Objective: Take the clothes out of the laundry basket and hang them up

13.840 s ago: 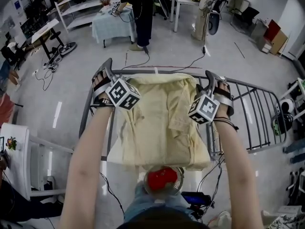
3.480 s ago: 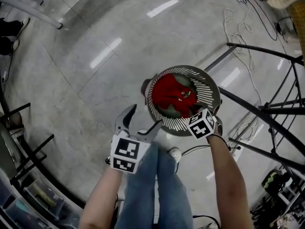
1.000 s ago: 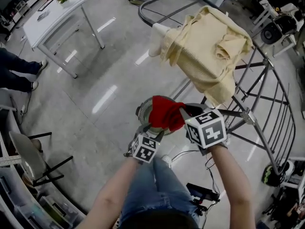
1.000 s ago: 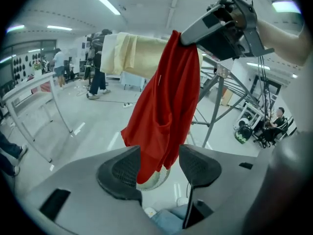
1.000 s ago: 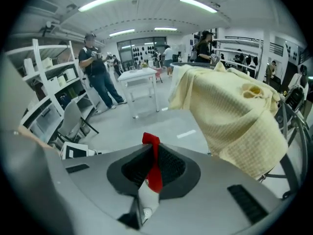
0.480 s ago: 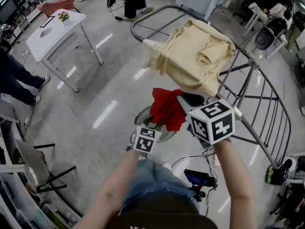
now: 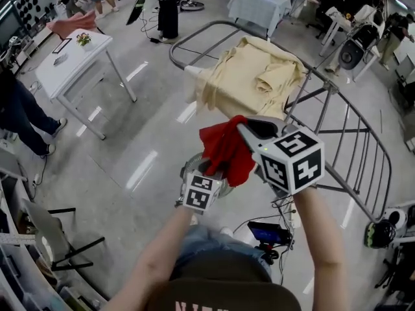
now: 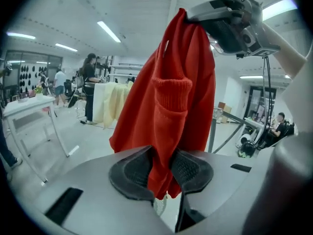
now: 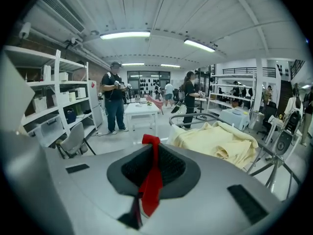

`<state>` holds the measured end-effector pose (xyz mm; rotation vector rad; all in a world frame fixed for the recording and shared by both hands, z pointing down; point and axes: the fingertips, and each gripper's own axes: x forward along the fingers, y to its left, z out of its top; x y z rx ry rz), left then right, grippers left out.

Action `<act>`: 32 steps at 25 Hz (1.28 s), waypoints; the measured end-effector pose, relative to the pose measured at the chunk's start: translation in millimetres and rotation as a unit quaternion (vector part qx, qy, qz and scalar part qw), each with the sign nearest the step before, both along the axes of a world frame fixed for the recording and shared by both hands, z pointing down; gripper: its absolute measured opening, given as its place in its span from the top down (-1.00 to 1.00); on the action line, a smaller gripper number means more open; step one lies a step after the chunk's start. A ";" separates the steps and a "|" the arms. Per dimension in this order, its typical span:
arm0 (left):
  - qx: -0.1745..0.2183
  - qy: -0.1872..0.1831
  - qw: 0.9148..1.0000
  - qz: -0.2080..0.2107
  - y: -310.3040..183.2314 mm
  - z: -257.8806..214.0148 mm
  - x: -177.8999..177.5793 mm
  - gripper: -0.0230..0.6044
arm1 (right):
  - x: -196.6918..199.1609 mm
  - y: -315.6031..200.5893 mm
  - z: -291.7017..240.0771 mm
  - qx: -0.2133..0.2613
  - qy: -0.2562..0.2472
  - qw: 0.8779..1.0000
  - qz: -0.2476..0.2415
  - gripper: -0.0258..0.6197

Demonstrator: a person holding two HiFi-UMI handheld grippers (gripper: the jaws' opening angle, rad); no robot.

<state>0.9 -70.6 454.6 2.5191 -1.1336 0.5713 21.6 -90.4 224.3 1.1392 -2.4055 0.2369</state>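
A red garment [image 7: 225, 149] hangs in the air above the round slatted laundry basket [image 7: 188, 169]. My right gripper [image 7: 246, 129] is shut on its top edge; a strip of red cloth [image 9: 152, 173] sits pinched between its pads. My left gripper [image 7: 211, 170] is below it, and its jaws have just been closing on the garment's lower hem [image 8: 164, 170], with both pads pressing on the cloth. In the left gripper view the right gripper [image 8: 230, 21] holds the garment from above. A pale yellow garment [image 7: 249, 83] lies draped over the metal drying rack [image 7: 363, 167].
A white table [image 7: 74, 50] stands at the left, with a chair frame [image 7: 58, 238] nearer me. People stand at the far end [image 7: 165, 5] and at the left edge [image 7: 19, 115]. Shelving [image 9: 54, 106] lines the wall. A small device [image 7: 266, 233] and cables lie by my feet.
Both grippers have risen, lifting the red garment up out of the basket. The left jaws have closed onto its lower edge. The rack and yellow garment now sit just behind it.
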 end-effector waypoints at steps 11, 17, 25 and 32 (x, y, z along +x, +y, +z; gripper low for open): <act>0.014 0.011 0.995 0.096 23.6 -22.1 -16.3 0.83 | 29.4 5.6 -6.5 0.021 0.018 1.000 0.013 0.83; 0.008 0.002 0.997 0.075 22.1 -33.2 -47.9 0.85 | 49.8 7.6 16.3 0.048 0.104 0.993 0.034 0.83; 0.046 -0.060 0.997 0.034 6.1 -64.6 -81.1 0.86 | 71.8 23.3 42.3 0.021 0.092 0.994 0.049 0.83; 0.156 -0.148 0.977 -0.020 -11.2 -125.9 -85.1 0.86 | 98.8 42.3 41.4 0.039 0.096 0.992 0.070 0.83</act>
